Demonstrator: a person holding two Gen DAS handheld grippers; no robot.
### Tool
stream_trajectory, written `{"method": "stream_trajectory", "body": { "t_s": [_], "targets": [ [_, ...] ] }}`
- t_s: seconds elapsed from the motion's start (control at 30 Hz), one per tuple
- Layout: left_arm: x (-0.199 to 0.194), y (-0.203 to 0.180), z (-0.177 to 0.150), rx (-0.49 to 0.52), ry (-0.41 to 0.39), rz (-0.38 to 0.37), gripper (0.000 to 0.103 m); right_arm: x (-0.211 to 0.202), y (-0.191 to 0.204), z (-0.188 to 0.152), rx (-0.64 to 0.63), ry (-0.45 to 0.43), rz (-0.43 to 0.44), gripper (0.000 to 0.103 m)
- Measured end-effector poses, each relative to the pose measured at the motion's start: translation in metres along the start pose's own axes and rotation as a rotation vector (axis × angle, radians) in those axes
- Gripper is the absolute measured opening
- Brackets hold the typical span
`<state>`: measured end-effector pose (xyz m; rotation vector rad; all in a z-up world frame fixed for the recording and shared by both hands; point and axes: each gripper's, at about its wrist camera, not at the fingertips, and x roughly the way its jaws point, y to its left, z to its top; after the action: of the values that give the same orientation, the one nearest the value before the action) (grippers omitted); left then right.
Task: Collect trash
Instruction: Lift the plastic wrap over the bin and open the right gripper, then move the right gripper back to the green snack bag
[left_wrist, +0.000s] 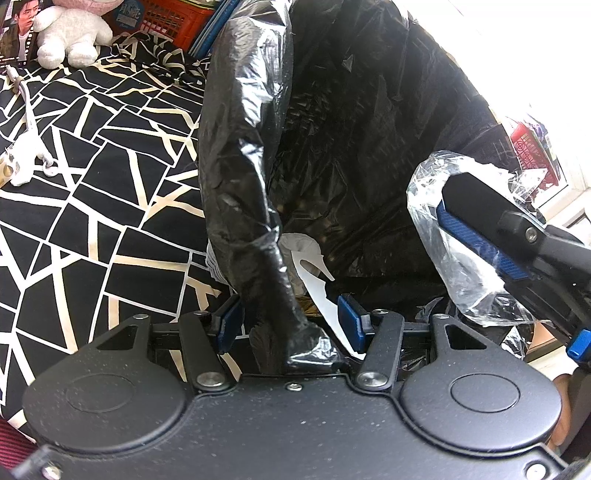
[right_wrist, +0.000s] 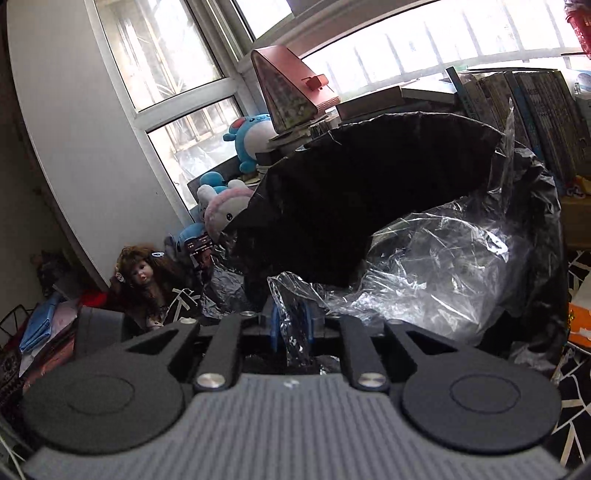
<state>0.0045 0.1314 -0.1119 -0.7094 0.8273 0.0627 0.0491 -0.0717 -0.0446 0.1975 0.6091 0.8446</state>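
Note:
A black trash bag (left_wrist: 343, 129) stands open over the bed, and its twisted rim (left_wrist: 284, 295) runs down between the fingers of my left gripper (left_wrist: 290, 323). Those blue pads stand well apart and do not touch the rim, so the left gripper is open. White paper scraps (left_wrist: 308, 254) lie inside the bag. My right gripper (right_wrist: 291, 323) is shut on a crumpled sheet of clear plastic wrap (right_wrist: 436, 269). In the left wrist view the right gripper (left_wrist: 461, 236) hangs at the bag's right side, wrapped in the clear plastic (left_wrist: 432, 221). The bag's mouth (right_wrist: 369, 192) gapes just beyond it.
A black bedspread with white lines (left_wrist: 96, 206) lies left of the bag, with a white cable (left_wrist: 26, 140) on it. A white plush toy (left_wrist: 70, 33) and a red crate (left_wrist: 170, 22) sit behind. Windows (right_wrist: 173, 74), plush toys (right_wrist: 251, 136), a doll (right_wrist: 140, 277) and books (right_wrist: 524, 110) surround the right side.

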Motion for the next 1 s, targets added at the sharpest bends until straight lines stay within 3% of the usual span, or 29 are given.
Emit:
{"method": "stream_trajectory", "body": {
  "t_s": [0.17, 0.43, 0.53, 0.73, 1.0],
  "targets": [
    [0.000, 0.000, 0.000, 0.000, 0.000, 0.000, 0.053, -0.003, 0.003, 0.003, 0.016, -0.005, 0.034, 0.054],
    [0.001, -0.001, -0.001, -0.005, -0.001, 0.000, 0.053, -0.016, 0.015, 0.020, 0.011, -0.061, 0.142, 0.088],
    [0.001, 0.000, -0.001, -0.005, 0.000, -0.001, 0.053, -0.012, 0.018, 0.031, 0.037, -0.062, 0.188, 0.089],
    [0.002, 0.002, 0.001, -0.008, 0.007, -0.009, 0.053, -0.011, 0.017, 0.041, 0.077, -0.087, 0.186, 0.089],
    [0.002, 0.002, 0.002, -0.011, 0.005, -0.009, 0.053, -0.037, -0.004, 0.028, 0.051, -0.127, 0.098, 0.090]
  ]
}}
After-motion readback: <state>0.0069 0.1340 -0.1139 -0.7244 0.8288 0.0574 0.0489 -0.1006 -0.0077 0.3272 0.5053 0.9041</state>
